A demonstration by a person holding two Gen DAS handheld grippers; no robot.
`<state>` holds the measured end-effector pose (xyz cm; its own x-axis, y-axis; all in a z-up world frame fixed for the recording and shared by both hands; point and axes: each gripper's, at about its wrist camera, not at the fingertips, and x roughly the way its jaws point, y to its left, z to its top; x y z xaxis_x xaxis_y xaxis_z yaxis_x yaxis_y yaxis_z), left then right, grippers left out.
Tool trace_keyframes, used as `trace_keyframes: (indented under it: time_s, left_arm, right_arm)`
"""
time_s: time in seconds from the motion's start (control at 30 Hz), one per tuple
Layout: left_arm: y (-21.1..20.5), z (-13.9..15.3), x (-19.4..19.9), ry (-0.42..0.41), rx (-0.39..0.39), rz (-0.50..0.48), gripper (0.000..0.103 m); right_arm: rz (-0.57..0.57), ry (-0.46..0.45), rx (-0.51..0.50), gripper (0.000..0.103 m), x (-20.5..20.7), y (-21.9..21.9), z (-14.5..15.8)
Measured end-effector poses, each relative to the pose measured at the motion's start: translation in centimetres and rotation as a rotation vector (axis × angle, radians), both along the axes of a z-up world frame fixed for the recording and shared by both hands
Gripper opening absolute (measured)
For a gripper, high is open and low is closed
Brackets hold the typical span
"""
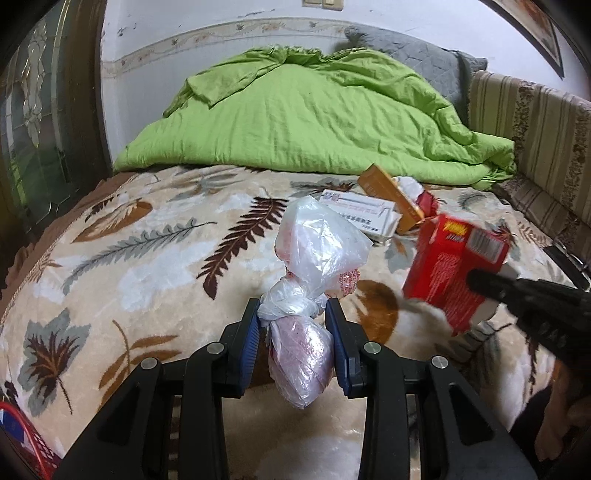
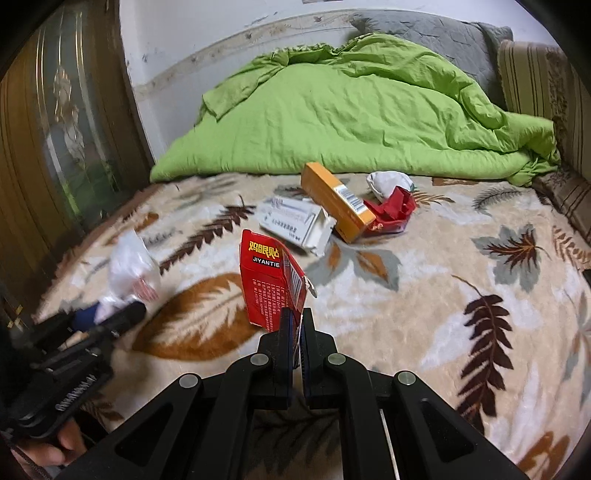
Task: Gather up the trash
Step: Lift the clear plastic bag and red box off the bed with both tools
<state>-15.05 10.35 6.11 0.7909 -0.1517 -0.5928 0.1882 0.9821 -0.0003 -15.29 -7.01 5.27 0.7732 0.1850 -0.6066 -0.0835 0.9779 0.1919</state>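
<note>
Gripping a knotted bag (image 1: 299, 310) and red box (image 2: 271, 284), both jaws hover over leaf-patterned blanket (image 2: 424, 314).

three boxes (image 2: 271, 286), one knotted bag (image 1: 314, 254), two wrappers (image 2: 389, 208)

1. Both views are lit softly and evenly; no hard shadows are seen on the leaf-patterned blanket (image 1: 147, 258).
2. Strong fisheye distortion is present: the wall border (image 1: 221, 33) is bent into a curve, and the corners are cut off by a black vignette.
3. In the left wrist view, the red box (image 1: 454, 273) is smeared by motion blur.
4. In the right wrist view, the plastic bag (image 2: 129, 269) and the left gripper (image 2: 110, 317) are blurred.
5. The green duvet (image 2: 351, 110) is rendered brightly and stays sharp.
6. Small glare spots are seen on the glass door (image 2: 62, 110).
</note>
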Motion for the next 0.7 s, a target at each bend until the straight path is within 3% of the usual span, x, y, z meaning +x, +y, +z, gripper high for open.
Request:
trace_keyframes:
  time_s: [0.43,0.7]
  left_arm:
    - [1.2,0.9,-1.8,0.018,-0.041,0.000,0.034]
    - [1.4,1.0,-2.0,0.019,-0.042,0.002,0.034]
  right_arm:
    - [0.017,-0.031,-0.176,0.004,-1.5,2.5,1.5]
    - [0.035,-0.024,-0.201,0.004,-1.7,3.0,1.4]
